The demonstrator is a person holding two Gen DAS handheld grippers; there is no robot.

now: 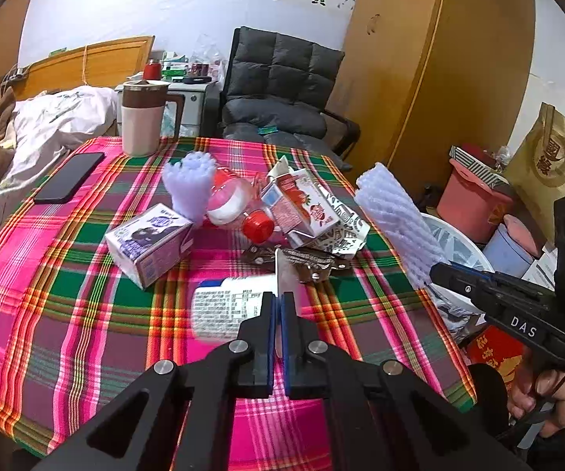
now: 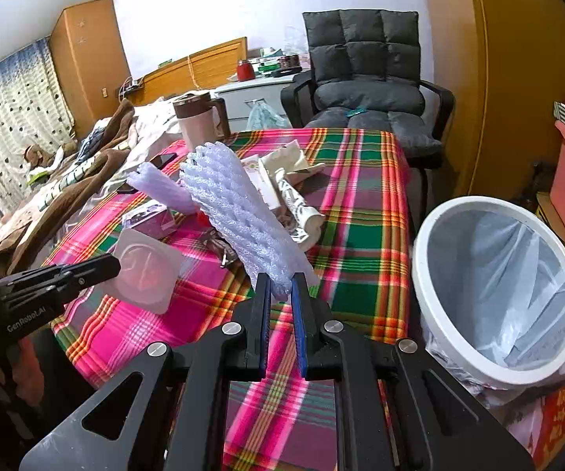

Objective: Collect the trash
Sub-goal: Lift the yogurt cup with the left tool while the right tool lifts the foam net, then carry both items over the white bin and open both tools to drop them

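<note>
My left gripper [image 1: 277, 298] is shut on the thin rim of a translucent plastic cup [image 1: 227, 308] with a printed label, held just above the plaid tablecloth [image 1: 66, 274]. The right wrist view shows that cup [image 2: 145, 271] from its bottom. My right gripper [image 2: 281, 278] is shut on the end of a white foam net sleeve [image 2: 243, 219], which sticks up over the table's right side. A white bin [image 2: 420, 271] with a clear liner stands right of the table. On the cloth lie a purple carton [image 1: 149, 243], a second foam net [image 1: 188, 184], a red-capped bottle [image 1: 235, 204] and a strawberry carton [image 1: 298, 204].
A black phone [image 1: 70, 176] and a lidded pitcher [image 1: 141, 117] sit at the table's far left. Crumpled wrappers [image 1: 345, 231] lie by the cartons. A grey chair [image 1: 282, 90] stands behind the table, a bed [image 1: 47, 125] to the left, buckets and bags [image 1: 474, 200] beyond the bin.
</note>
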